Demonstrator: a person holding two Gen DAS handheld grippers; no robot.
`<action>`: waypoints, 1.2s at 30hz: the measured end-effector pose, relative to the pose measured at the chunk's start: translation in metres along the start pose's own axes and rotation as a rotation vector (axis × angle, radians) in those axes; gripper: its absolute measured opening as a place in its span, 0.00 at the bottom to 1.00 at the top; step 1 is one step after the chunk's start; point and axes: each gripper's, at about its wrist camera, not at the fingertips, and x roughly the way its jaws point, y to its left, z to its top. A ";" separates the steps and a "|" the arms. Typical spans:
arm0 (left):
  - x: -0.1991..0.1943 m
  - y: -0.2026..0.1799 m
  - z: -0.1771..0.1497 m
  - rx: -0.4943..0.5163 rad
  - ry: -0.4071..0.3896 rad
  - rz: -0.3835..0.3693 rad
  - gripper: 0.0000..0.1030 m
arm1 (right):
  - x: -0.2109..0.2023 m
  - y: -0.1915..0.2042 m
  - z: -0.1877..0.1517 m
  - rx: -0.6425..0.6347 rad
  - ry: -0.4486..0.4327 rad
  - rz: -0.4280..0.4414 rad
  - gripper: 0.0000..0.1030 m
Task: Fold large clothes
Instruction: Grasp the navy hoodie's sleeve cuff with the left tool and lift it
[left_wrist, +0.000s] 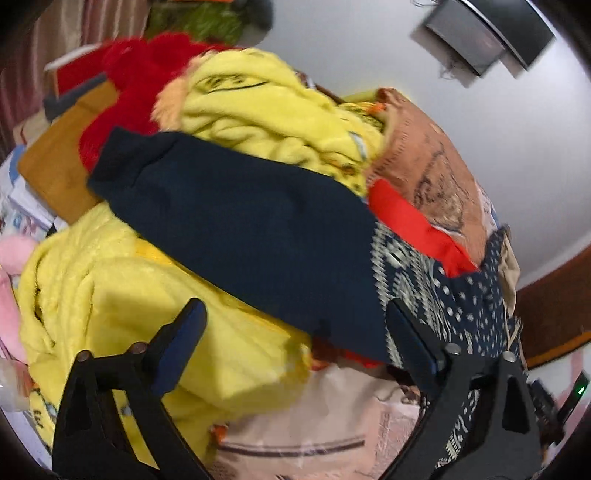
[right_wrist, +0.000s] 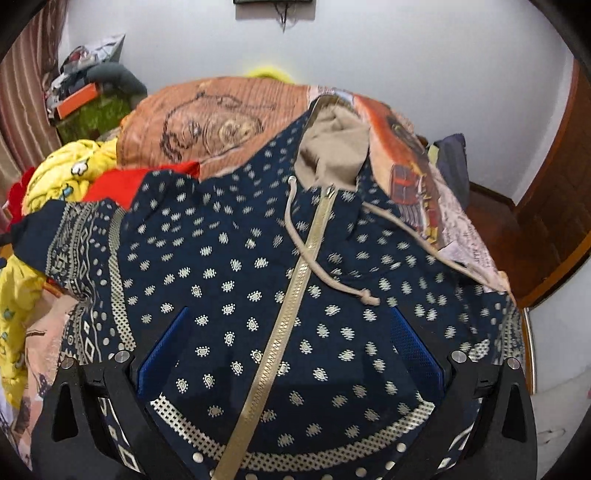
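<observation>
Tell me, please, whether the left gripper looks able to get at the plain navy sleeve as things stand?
Probably yes: the left gripper is open and the navy sleeve lies on top of the yellow fleece, directly ahead with nothing covering it.

The navy garment (right_wrist: 258, 295) looks like matt printed cloth, its zipper (right_wrist: 291, 314) dull gold; the yellow blanket (left_wrist: 258, 110) seems fleecy.

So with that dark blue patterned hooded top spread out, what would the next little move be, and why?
Probably the left gripper closes on the plain navy sleeve to fold it inward. Its jaws stand open around the sleeve's lower edge, and the sleeve sprawls sideways over the yellow fleece garment, off the navy dotted hooded top.
</observation>
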 end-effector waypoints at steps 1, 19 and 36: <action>0.004 0.009 0.004 -0.032 0.008 -0.016 0.90 | 0.004 0.001 0.000 -0.001 0.006 0.001 1.00; 0.034 0.033 0.055 -0.060 -0.074 0.255 0.06 | 0.024 -0.004 -0.002 0.009 0.061 -0.008 1.00; -0.097 -0.214 0.052 0.367 -0.372 -0.006 0.02 | -0.028 -0.038 -0.003 0.009 -0.033 -0.027 1.00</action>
